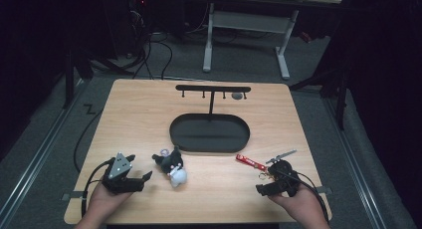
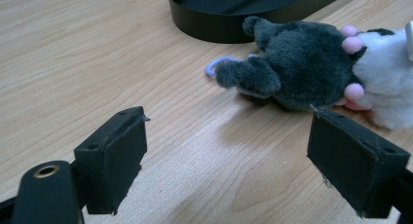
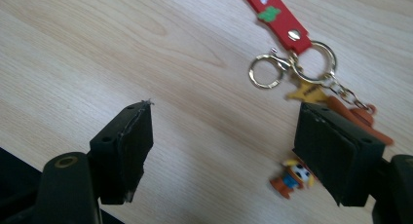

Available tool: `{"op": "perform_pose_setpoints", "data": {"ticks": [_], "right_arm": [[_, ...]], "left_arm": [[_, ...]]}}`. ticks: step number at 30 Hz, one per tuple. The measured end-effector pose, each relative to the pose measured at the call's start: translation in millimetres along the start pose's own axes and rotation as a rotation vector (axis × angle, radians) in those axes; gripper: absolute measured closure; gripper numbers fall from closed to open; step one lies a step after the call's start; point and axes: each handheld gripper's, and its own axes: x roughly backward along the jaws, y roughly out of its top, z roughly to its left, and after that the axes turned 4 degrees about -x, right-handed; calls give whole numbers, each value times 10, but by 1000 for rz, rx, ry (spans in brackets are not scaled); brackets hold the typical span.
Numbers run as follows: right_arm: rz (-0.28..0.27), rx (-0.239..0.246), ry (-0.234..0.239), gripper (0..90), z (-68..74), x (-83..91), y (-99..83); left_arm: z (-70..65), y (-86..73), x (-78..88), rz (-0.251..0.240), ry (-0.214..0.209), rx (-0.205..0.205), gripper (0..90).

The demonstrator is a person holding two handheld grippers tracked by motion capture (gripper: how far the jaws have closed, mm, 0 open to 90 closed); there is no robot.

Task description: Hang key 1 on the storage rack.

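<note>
High view, 1 plush toy, 1 red keychain, 1 black tray, 2 tools

— Is any writing, brand or number being made out anywhere?

— None is being read. A white patch and a green shape are being shown printed on the red keychain strap, but they are being blurred too far for any letters to be told.

— And on the plush toy or the black stand?

— No label or sign is being shown on either.
</note>
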Motion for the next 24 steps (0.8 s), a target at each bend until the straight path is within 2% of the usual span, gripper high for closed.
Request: {"op": "perform_pose_setpoints", "data": {"ticks": [4,5,9,12,24], "right_arm": [[-4,-14,-9,244,-75,23,-46],[1,-34,-23,245,-113,32,-69],[6,-44,-36,248,-169,29,-99],[19,-70,-56,250,-240,22,-134],[34,-117,-83,297,-356,-52,-183]], "left_arm": [[4,-1,-3,1,-1,4,149],[3,-2,-4,2,-2,3,148],[1,-4,-7,3,-6,3,148],[-6,-6,-16,5,-8,-2,148],[-30,-6,-25,8,-27,-23,149]]}}
